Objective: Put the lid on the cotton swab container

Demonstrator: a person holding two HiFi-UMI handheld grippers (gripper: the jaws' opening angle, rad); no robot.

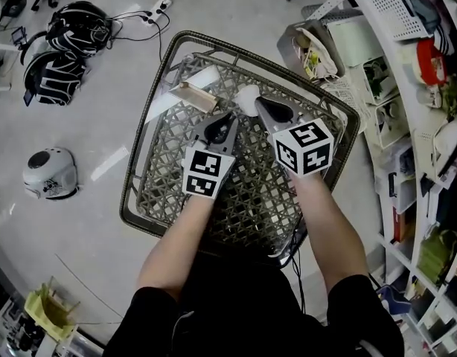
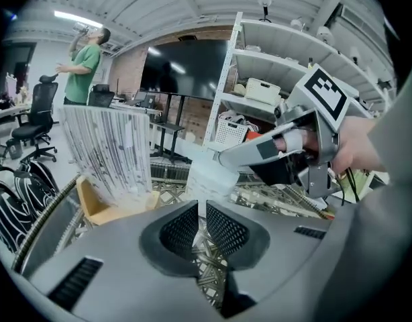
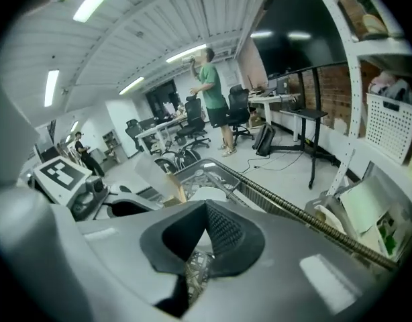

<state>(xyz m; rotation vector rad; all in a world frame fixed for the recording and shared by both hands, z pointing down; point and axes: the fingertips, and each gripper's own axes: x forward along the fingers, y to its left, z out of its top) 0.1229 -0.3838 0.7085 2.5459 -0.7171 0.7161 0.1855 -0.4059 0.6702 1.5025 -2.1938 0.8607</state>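
A clear cotton swab container (image 1: 193, 94) with a tan base lies tilted in the back of the wicker basket (image 1: 150, 199); the left gripper view shows the container (image 2: 105, 156) at left, full of swabs. Its white translucent lid (image 1: 247, 99) is beside the container, to its right. My right gripper (image 1: 261, 105) is shut with its tips on the lid's edge (image 2: 209, 176); the lid (image 3: 207, 194) shows just past the right gripper (image 3: 206, 210). My left gripper (image 1: 227, 119) hovers just short of the lid; the left gripper (image 2: 199, 210) has its jaws almost together and nothing visibly between them.
The basket has a raised rim (image 1: 236, 50) all round. White shelves (image 1: 422, 125) crowded with bins stand at right. Helmets (image 1: 65, 50) and a round white device (image 1: 48, 173) lie on the floor at left. A person (image 2: 82, 66) stands far off.
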